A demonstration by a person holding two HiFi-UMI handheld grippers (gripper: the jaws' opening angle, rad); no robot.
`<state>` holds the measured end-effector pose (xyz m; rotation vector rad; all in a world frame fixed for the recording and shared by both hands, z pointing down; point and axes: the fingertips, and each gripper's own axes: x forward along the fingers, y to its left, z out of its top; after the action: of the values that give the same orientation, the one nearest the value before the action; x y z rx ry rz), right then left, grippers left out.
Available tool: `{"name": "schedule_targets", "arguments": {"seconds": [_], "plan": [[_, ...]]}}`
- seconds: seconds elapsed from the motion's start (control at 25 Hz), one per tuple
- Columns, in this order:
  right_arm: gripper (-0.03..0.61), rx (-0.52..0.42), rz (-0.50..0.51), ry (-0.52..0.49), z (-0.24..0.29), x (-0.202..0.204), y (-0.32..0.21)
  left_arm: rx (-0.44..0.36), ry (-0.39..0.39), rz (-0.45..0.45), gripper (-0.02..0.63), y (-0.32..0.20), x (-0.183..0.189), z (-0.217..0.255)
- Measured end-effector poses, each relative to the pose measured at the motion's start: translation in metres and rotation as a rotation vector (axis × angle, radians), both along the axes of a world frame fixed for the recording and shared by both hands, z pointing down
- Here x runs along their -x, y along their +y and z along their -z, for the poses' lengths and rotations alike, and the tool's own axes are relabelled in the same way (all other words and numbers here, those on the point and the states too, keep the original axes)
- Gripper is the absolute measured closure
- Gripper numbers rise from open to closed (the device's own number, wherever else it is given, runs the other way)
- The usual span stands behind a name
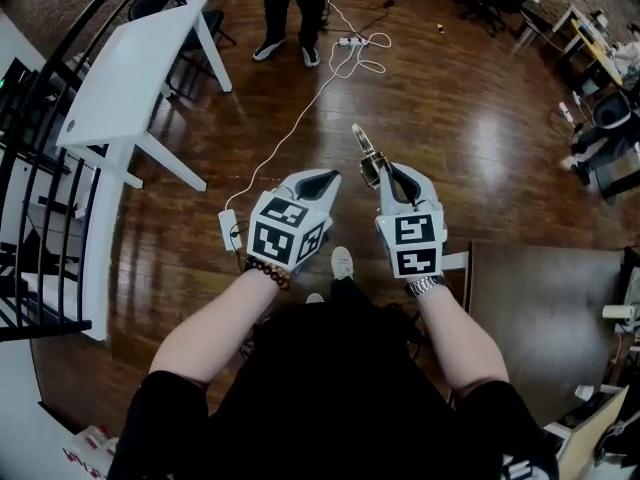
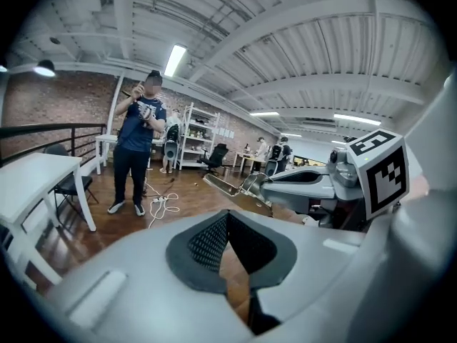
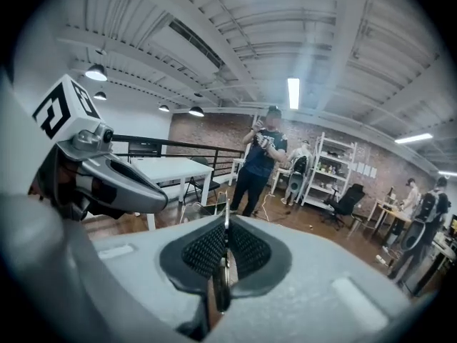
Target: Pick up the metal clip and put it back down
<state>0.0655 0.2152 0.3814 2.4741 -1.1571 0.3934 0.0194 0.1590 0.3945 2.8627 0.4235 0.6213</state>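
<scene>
The metal clip is a thin shiny piece that sticks out ahead of my right gripper, which is shut on it and held in the air above the wooden floor. In the right gripper view the clip shows edge-on, pinched between the dark pads. My left gripper hovers just left of the right one, shut with nothing between its jaws. From the left gripper view the right gripper appears at the right with the clip pointing leftward. The left gripper itself holds nothing.
A white table and a black railing stand at the left. A person stands ahead, near a power strip with white cable. A dark brown table lies at the right. Office chairs are at the far right.
</scene>
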Motion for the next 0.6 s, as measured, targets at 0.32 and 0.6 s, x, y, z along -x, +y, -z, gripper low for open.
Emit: {"name": "schedule_targets", "arguments": {"seconds": [0.32,0.6], "plan": [[0.583,-0.019,0.200,-0.024,-0.005,-0.016,-0.087,-0.012,-0.015,0.197,0.597,-0.076,-0.006,-0.005],[0.583,-0.031,0.352,-0.051,-0.006,-0.036,-0.147,-0.016,-0.041,0.350,0.597,-0.127,-0.019,-0.009]]}}
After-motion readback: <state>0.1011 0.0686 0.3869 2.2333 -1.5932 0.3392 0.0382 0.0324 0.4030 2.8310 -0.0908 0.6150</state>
